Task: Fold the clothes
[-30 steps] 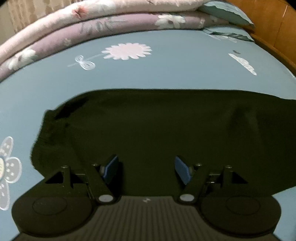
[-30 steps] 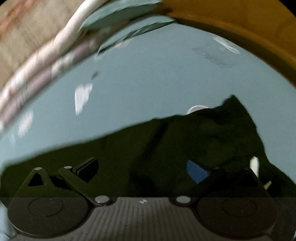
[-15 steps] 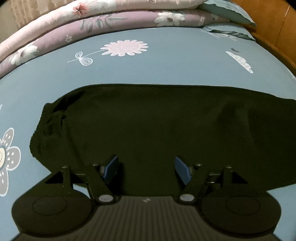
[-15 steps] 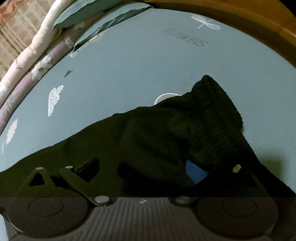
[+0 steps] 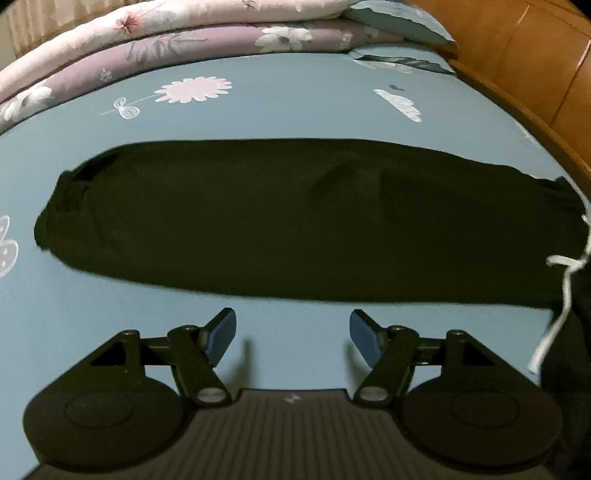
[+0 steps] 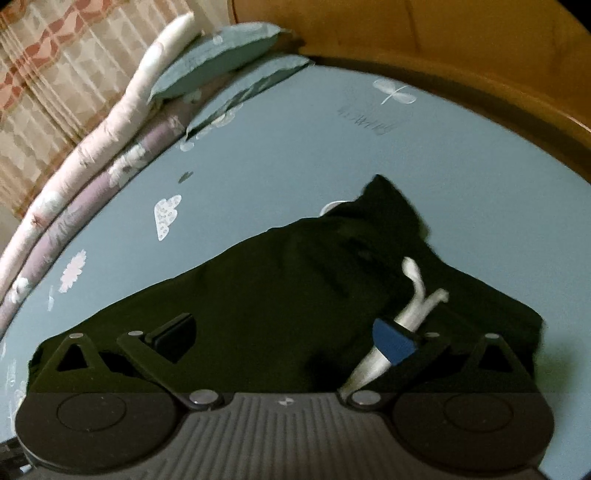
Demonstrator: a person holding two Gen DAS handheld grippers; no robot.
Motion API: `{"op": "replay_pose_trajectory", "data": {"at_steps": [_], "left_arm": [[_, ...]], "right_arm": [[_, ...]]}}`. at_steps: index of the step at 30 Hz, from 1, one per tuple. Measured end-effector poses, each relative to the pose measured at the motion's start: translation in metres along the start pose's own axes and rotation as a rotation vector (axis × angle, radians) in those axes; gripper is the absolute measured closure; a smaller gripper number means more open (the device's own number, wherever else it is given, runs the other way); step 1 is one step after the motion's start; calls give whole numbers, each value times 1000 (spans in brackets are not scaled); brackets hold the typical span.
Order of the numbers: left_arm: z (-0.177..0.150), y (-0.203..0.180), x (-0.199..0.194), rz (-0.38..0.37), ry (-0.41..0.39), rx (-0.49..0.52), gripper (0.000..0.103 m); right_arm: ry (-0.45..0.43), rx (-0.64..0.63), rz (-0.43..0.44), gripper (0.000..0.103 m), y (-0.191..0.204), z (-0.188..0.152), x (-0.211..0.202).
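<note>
A black garment (image 5: 295,214) lies in a long flat band across the blue bed sheet (image 5: 295,103). A white drawstring (image 5: 565,295) dangles at its right end. My left gripper (image 5: 291,325) is open over bare sheet, just short of the garment's near edge, with nothing between its fingers. In the right wrist view, the same garment (image 6: 295,277) is bunched at its waist end. My right gripper (image 6: 284,328) hovers open above that end. The white drawstring (image 6: 417,306) runs past its right finger (image 6: 391,339); whether it touches is unclear.
Folded floral quilts (image 5: 184,29) and a blue pillow (image 5: 399,18) lie along the far side of the bed. A wooden headboard (image 5: 535,55) rises at the right. A patterned curtain (image 6: 55,74) hangs behind the quilts.
My left gripper drew back from above the garment to bare sheet before it. The right gripper also backed away and rose, and the white drawstring now shows beside its right finger.
</note>
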State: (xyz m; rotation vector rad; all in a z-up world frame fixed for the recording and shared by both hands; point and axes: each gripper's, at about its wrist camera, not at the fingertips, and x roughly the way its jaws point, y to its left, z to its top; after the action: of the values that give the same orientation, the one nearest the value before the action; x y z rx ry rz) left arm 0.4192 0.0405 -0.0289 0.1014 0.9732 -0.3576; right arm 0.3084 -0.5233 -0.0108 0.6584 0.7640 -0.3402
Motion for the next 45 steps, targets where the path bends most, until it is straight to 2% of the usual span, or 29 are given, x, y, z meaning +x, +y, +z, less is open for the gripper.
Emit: {"op": "replay_pose_trajectory", "data": {"at_steps": [6, 14, 19, 23, 28, 33, 38, 41, 45], "left_arm": [[-21, -30, -20, -60, 1, -14, 34], [-35, -83, -26, -135, 45, 86, 34], [-45, -117, -25, -168, 81, 143, 34], [-54, -136, -26, -177, 107, 165, 33], [-56, -146, -23, -160, 133, 152, 33], [-58, -155, -24, -152, 147, 127, 33], [-60, -173, -32, -162, 126, 169, 33], [-61, -181, -35, -150, 120, 190, 33], [-63, -192, -38, -178, 114, 228, 33]], "right_arm": [[9, 130, 39, 0, -31, -43, -38], [127, 186, 115, 0, -36, -109, -28], [176, 185, 84, 0, -38, -130, -21], [179, 211, 54, 0, -48, -137, -26], [155, 211, 81, 0, -56, -134, -31], [202, 150, 106, 0, -46, -132, -14], [228, 56, 114, 0, -41, -131, -7], [245, 59, 152, 0, -51, -128, -15], [186, 58, 87, 0, -71, -119, -47]]}}
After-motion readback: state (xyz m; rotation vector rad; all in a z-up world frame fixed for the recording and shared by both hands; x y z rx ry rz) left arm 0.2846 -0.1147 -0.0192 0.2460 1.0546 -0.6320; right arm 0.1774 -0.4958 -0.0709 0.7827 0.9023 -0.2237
